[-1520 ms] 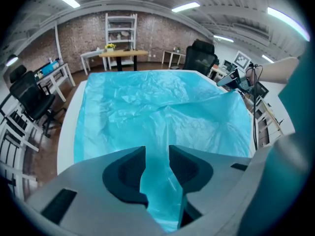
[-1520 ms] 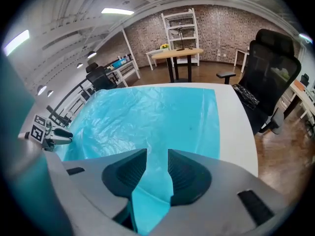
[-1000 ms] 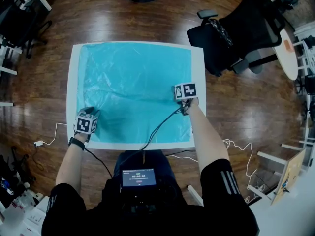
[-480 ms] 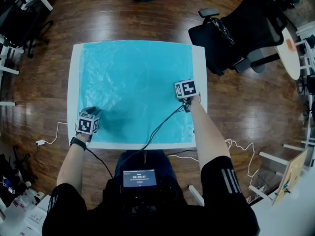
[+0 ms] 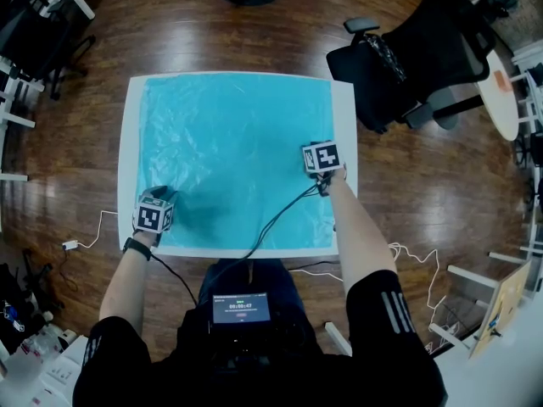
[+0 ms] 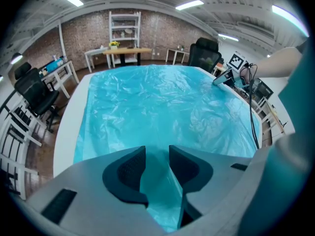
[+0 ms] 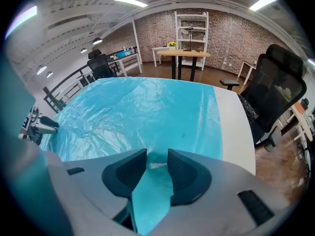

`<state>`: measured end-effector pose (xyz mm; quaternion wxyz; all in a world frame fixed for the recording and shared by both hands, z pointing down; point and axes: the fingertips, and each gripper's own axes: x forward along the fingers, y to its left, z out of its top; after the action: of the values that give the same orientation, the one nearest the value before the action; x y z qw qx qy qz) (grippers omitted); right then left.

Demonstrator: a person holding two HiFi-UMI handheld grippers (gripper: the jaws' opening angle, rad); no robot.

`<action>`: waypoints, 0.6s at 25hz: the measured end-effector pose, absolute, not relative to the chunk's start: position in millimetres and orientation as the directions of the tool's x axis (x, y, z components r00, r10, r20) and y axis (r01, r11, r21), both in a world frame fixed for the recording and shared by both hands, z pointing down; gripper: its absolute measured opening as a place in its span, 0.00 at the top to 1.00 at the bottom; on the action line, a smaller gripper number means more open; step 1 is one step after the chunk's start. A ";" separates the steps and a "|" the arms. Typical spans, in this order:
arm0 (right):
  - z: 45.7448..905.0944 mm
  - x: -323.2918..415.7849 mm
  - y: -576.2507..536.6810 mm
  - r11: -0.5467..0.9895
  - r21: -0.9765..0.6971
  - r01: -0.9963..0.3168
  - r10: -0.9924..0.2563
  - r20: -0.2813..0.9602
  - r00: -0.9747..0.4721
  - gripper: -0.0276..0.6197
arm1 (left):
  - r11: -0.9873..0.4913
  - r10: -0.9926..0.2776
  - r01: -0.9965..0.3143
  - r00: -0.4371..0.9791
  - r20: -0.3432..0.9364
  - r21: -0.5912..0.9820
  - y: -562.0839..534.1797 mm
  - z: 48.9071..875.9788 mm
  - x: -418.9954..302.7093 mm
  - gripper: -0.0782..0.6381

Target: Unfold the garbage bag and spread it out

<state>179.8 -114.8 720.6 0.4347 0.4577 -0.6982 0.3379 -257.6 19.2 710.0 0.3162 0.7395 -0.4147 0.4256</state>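
Evidently the garbage bag (image 5: 233, 151) already lay open across almost the whole white table (image 5: 343, 125), flat apart from fine wrinkles. Its near edge stopped just short of the table's near rim.

Left gripper (image 6: 157, 149): at the bag's near left corner, pointing steeply down. Jaws parted by a narrow gap, blue film visible through it, pads not seen pressing on anything.

Right gripper (image 7: 157, 151): close to the bag's right edge, about halfway up. Jaws likewise parted, with a small raised pucker of film just ahead of the tips.

Task judged nearly done; only smoothing left.

Risks noted:
- Film is thin and slick. If either set of tips rests on it and is dragged sideways, the sheet could bunch and re-wrinkle instead of flattening.
- If the right jaws closed on that pucker and lifted, the edge could fold back over itself.
- A black cable (image 5: 280, 214) crossed the bag's near right part. Any pull of the right arm could sweep it across the film and shift that corner.
- Bag nearly reached the far rim; a push away could slide it off.
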 end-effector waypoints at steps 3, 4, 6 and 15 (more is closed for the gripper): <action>719.8 177.6 -114.5 0.349 -0.095 -0.932 -0.353 0.908 -0.225 0.71 | -0.444 -0.350 -0.890 0.280 0.894 0.104 17.7 707.4 -259.0 0.67; 718.3 175.9 -114.6 0.346 -0.106 -0.932 -0.358 0.903 -0.236 0.71 | -0.447 -0.355 -0.888 0.284 0.891 0.105 16.4 706.1 -257.8 0.67; 712.0 171.5 -117.0 0.344 -0.121 -0.931 -0.377 0.890 -0.255 0.71 | -0.457 -0.366 -0.883 0.296 0.882 0.106 12.2 702.4 -254.7 0.67; 668.4 137.8 -118.8 0.399 -0.161 -0.903 -0.466 0.812 -0.351 0.71 | -0.461 -0.438 -0.878 0.351 0.828 0.128 -17.7 664.3 -232.6 0.67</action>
<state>137.8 -118.8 668.4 0.3487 0.4504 -0.7600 0.3128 -232.6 -17.7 664.3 0.2930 0.7677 -0.4285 0.3756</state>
